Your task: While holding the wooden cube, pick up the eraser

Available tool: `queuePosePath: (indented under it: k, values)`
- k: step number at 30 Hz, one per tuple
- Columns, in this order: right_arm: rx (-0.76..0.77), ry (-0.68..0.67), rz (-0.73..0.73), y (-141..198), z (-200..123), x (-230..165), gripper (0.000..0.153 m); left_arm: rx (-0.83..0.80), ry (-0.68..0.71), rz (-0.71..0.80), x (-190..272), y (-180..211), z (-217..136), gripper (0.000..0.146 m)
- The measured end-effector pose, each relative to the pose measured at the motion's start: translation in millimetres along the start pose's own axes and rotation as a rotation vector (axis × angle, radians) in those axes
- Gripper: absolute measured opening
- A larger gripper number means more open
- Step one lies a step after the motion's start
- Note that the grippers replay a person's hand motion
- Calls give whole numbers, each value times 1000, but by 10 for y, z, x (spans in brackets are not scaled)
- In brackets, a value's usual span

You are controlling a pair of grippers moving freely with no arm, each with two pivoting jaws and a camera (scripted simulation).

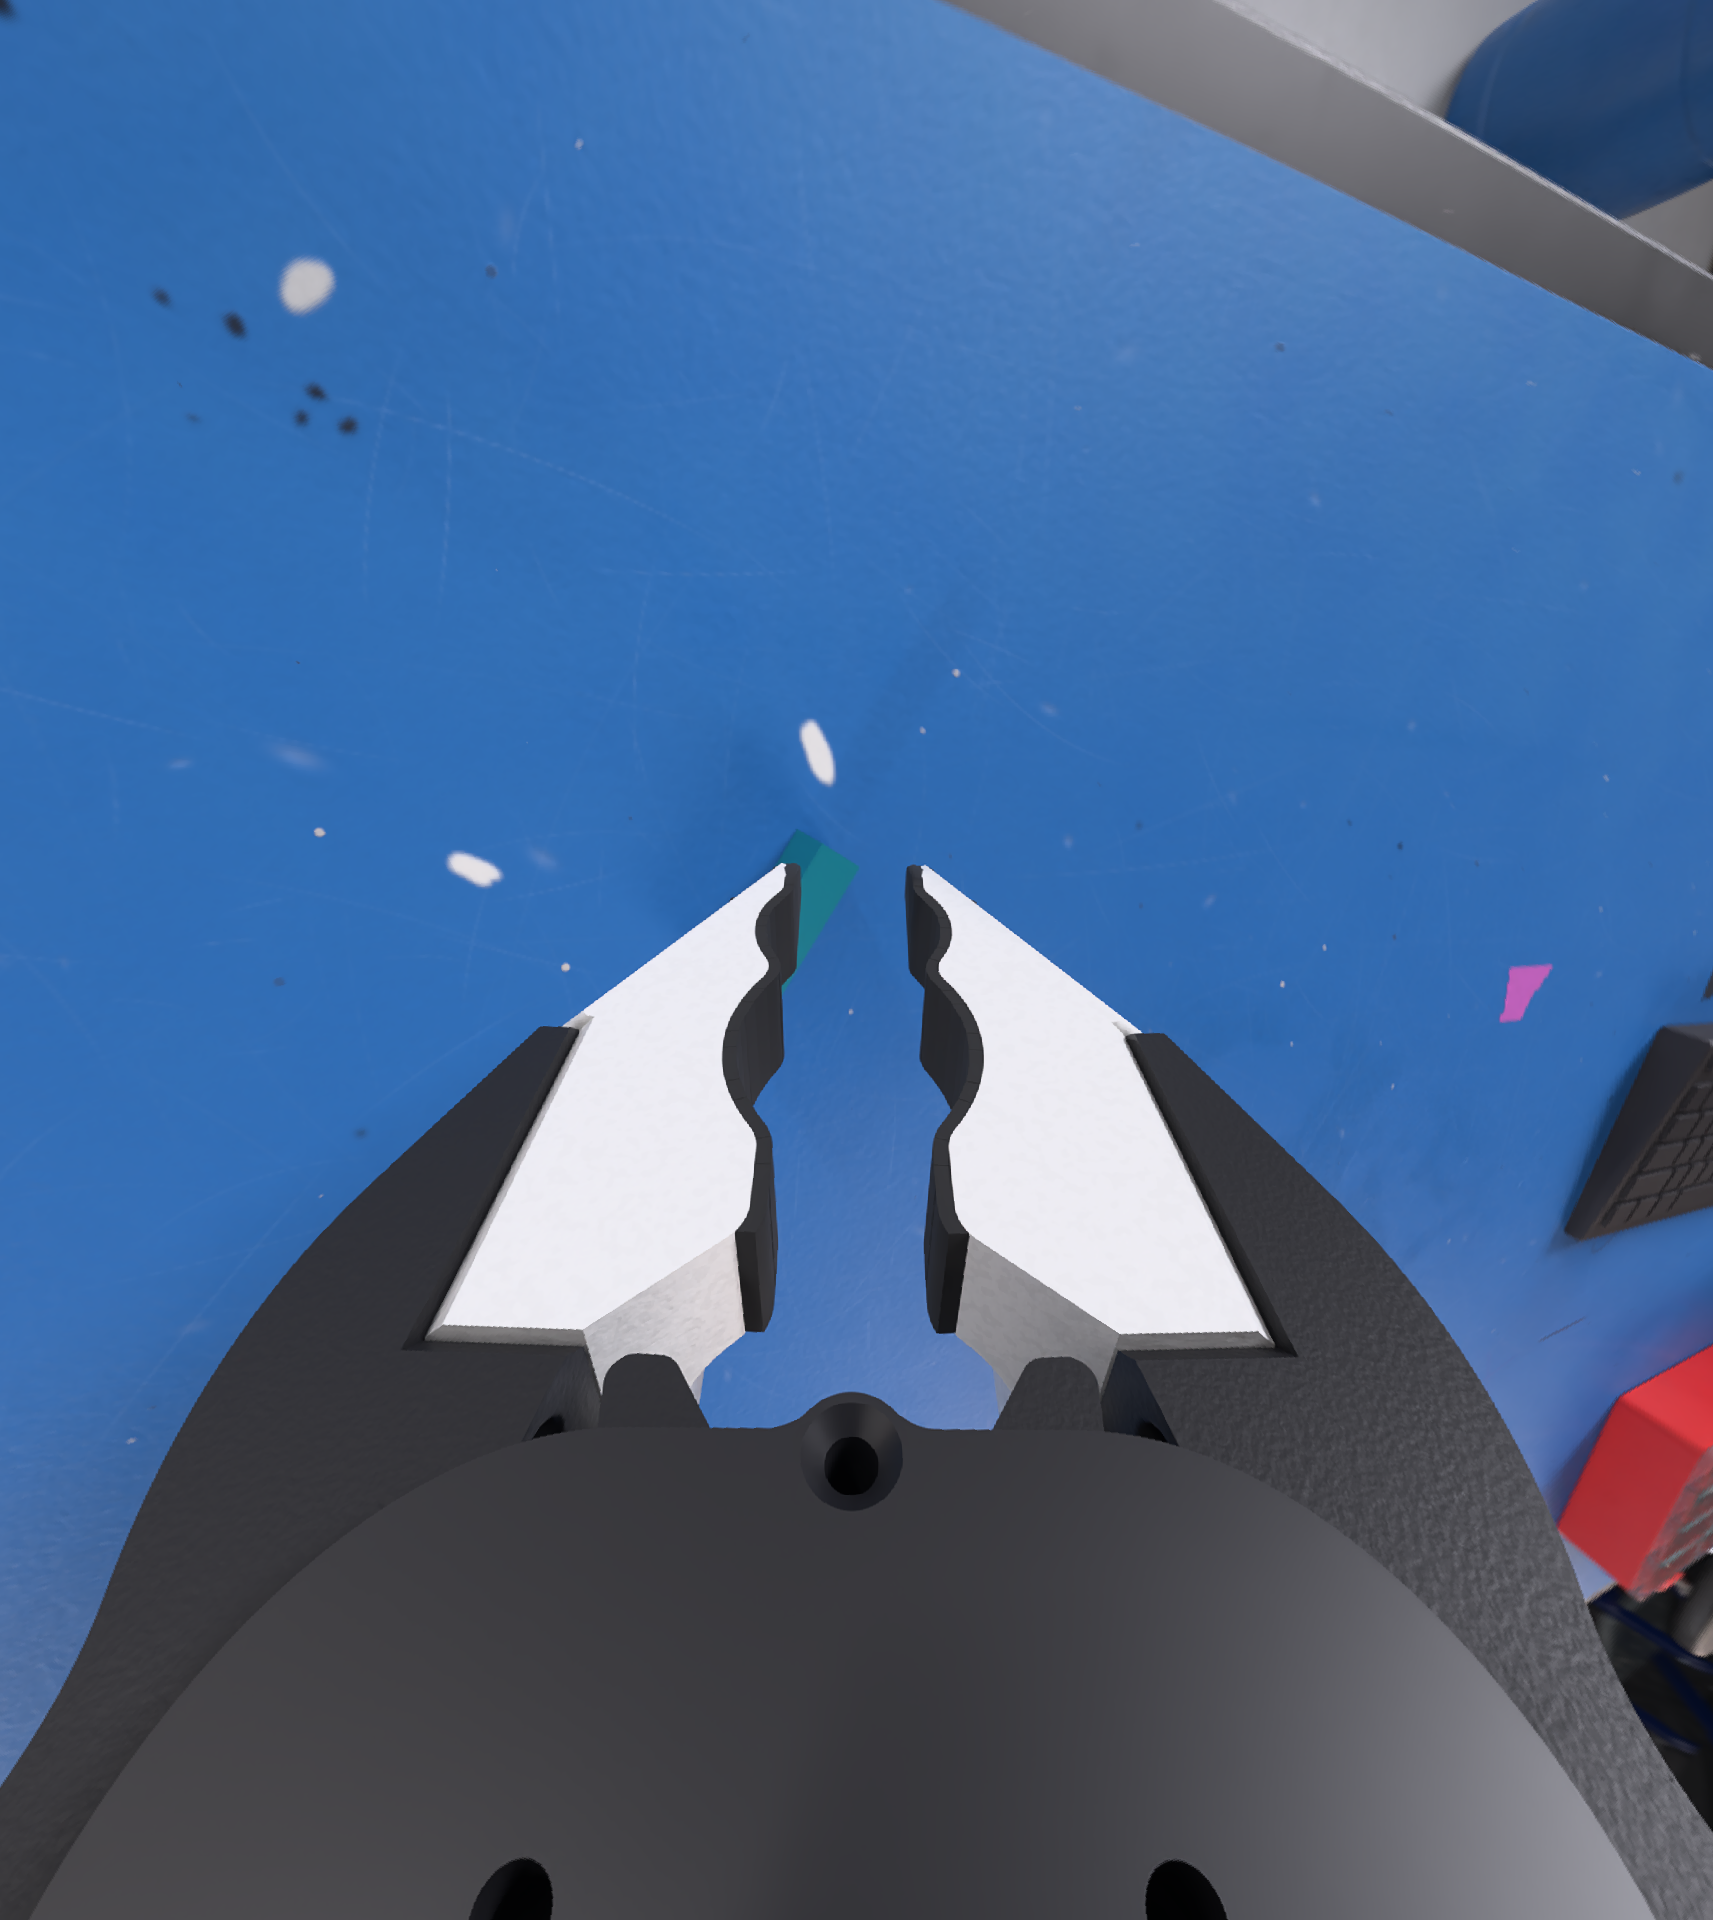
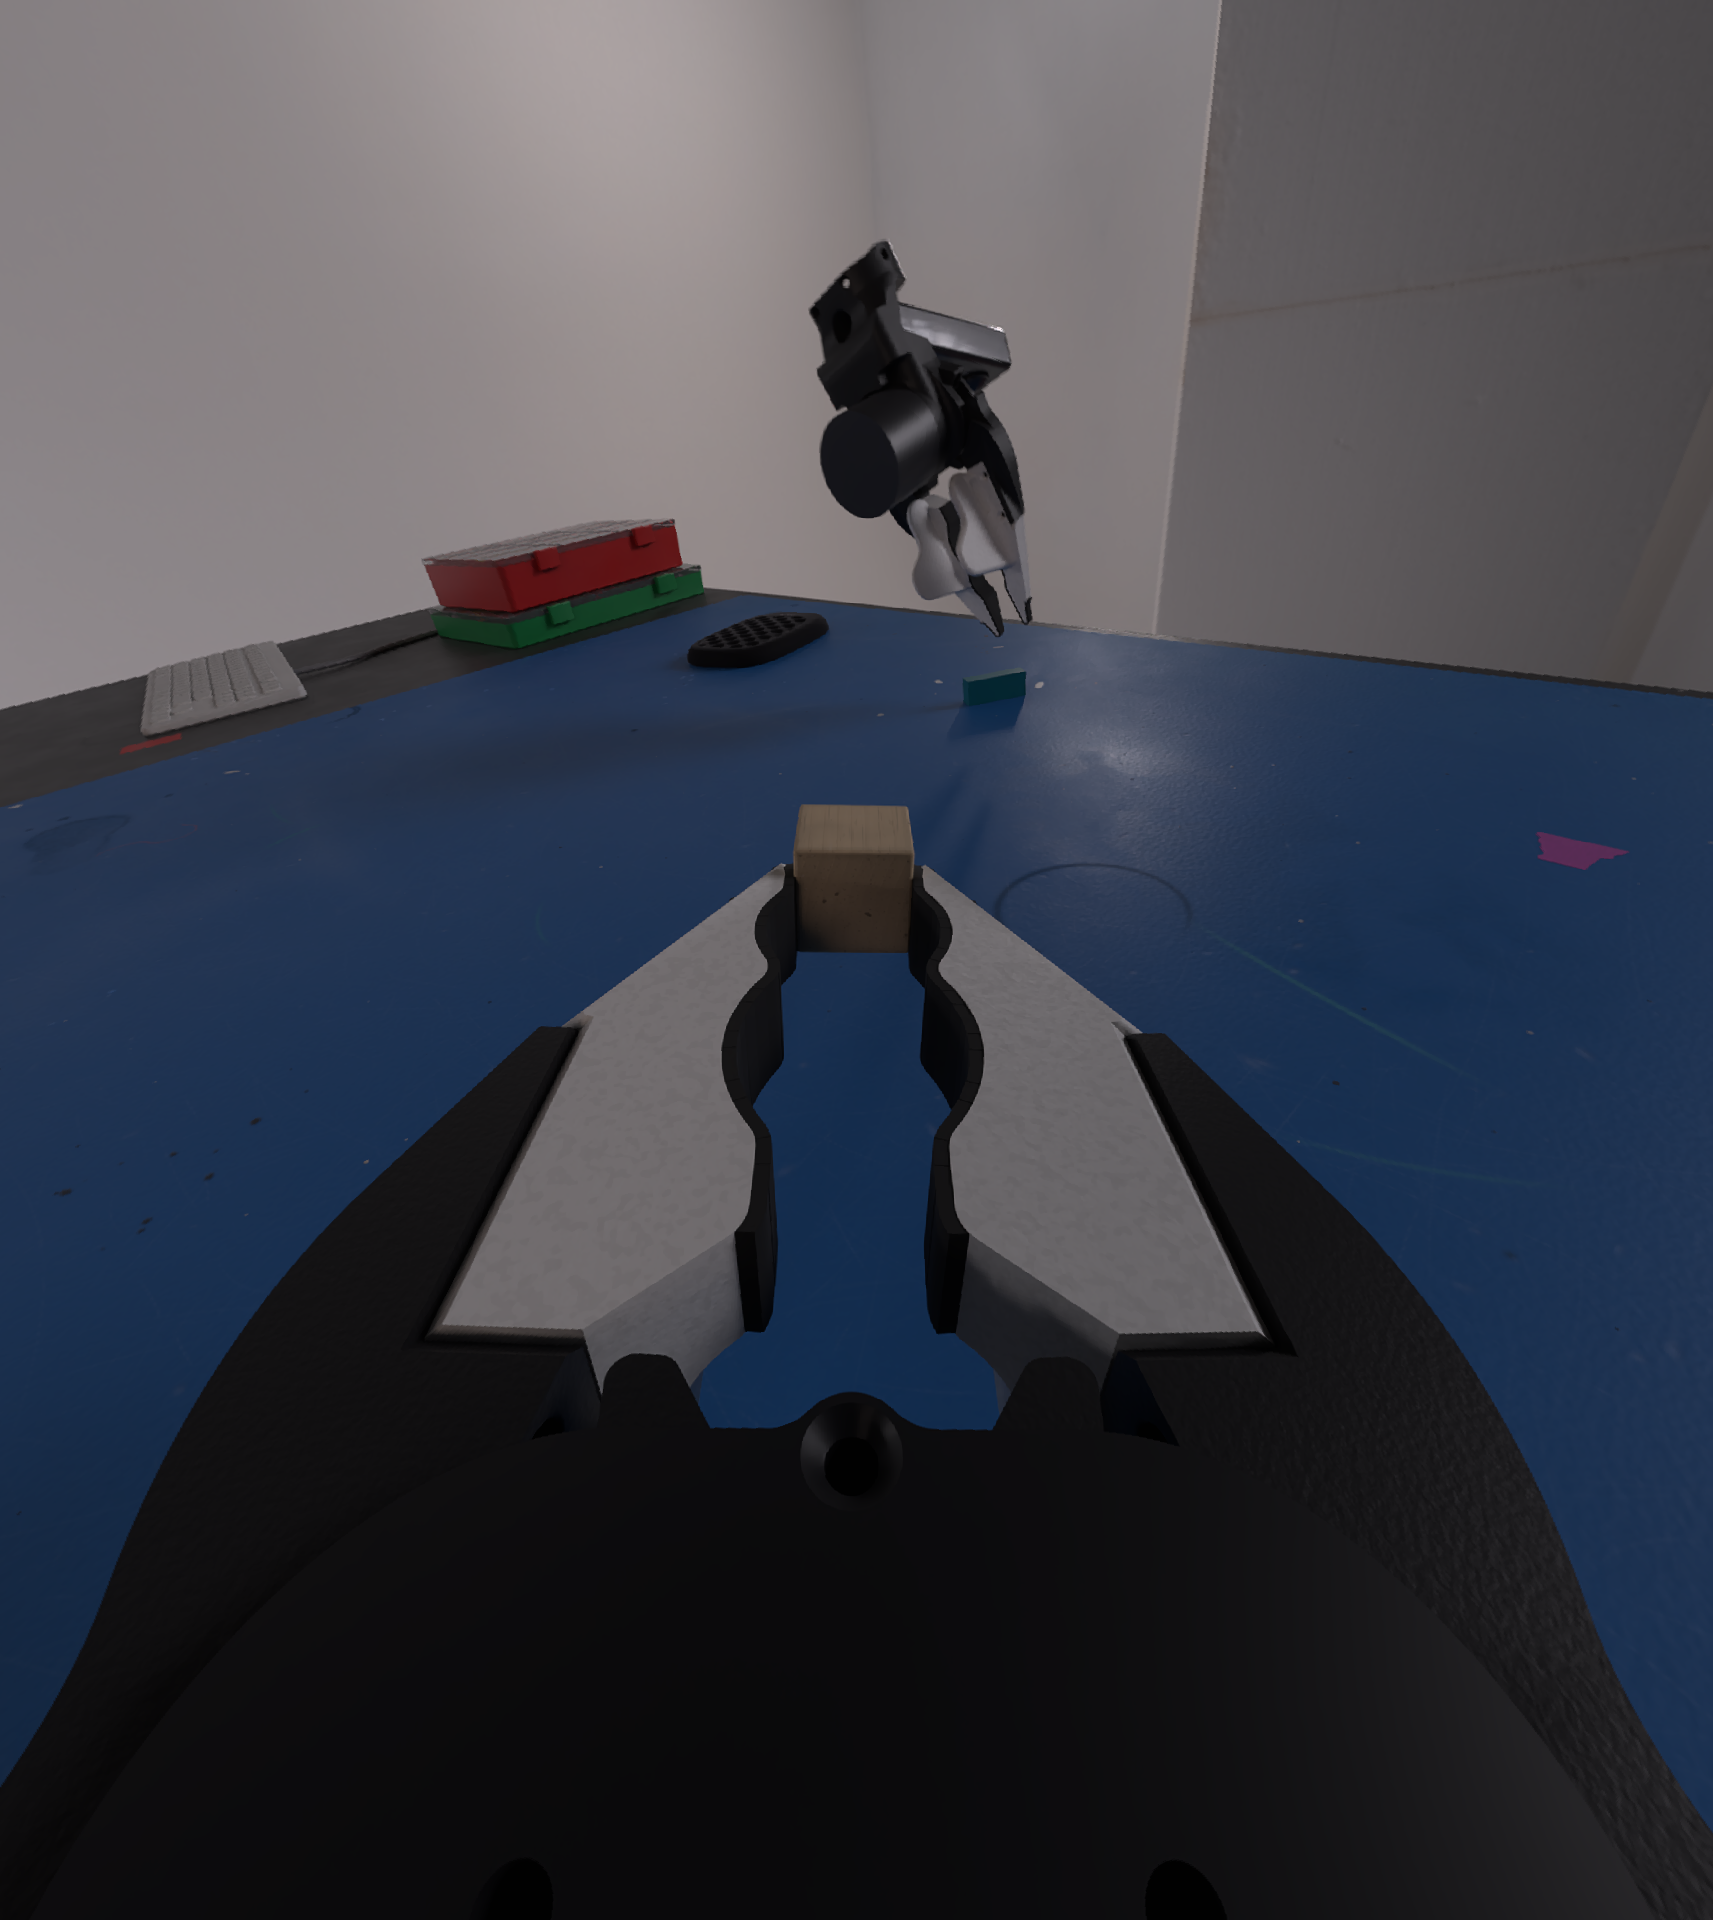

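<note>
My right gripper (image 2: 853, 883) is shut on the wooden cube (image 2: 852, 878), a pale square block held between the fingertips above the blue table (image 2: 312, 987). The eraser (image 2: 993, 688) is a small teal block lying on the table farther off. In the left wrist view the eraser (image 1: 821, 899) shows just beyond the left fingertip, partly hidden by it. My left gripper (image 1: 852, 873) is open and empty, hovering above the eraser and pointing down at it. It also shows in the right wrist view (image 2: 1008, 621), above the eraser and apart from it.
A red case (image 2: 556, 566) sits stacked on a green case (image 2: 571, 613) at the table's far left, next to a white keyboard (image 2: 220, 686) and a black oval object (image 2: 756, 639). A pink scrap (image 2: 1574, 847) lies at right. A dark keyboard (image 1: 1704, 1127) lies at the right edge.
</note>
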State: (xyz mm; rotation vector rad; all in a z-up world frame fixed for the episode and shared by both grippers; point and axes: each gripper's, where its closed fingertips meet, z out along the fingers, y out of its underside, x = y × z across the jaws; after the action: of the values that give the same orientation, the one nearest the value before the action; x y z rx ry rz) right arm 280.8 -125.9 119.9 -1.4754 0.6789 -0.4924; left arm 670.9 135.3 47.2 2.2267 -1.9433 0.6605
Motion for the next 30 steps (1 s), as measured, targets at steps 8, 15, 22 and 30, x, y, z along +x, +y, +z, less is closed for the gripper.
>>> queuePosePath:
  k: [8,15,22,30]
  values:
    - [-4,-7,-5,4,4,-11,20,-34,-118,-80,-144,-74,270,26]
    - [7,-11,11,-9,-6,1,20,5,-59,-185,-39,-142,321,22]
    - [-2,-18,-2,1,3,-17,20,50,-64,-227,-14,-133,373,17]
    - [1,-24,5,-2,-1,-17,20,-205,-184,267,-80,168,282,17]
